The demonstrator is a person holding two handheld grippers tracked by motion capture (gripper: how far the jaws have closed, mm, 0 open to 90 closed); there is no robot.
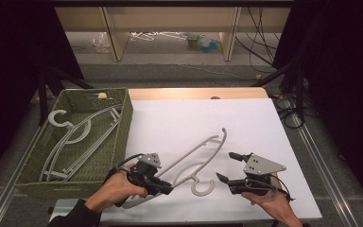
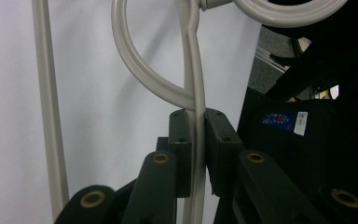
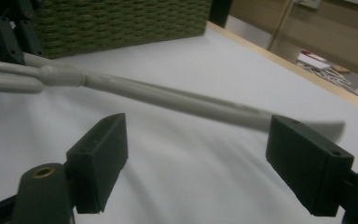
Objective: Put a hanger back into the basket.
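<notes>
High view overhead facing forward, gripper views close, sharing the hanger [image 1: 196, 158]

No text could be read anywhere; a small blue-and-white label [image 2: 286, 119] sat just right of the hand-held gripper [image 2: 196, 135], its print too blurred.

Grey plastic hanger [image 1: 196, 158], one end lifted off the white table.
Lying slantwise near the front edge, hook toward the person, far arm curving up and away.
</notes>
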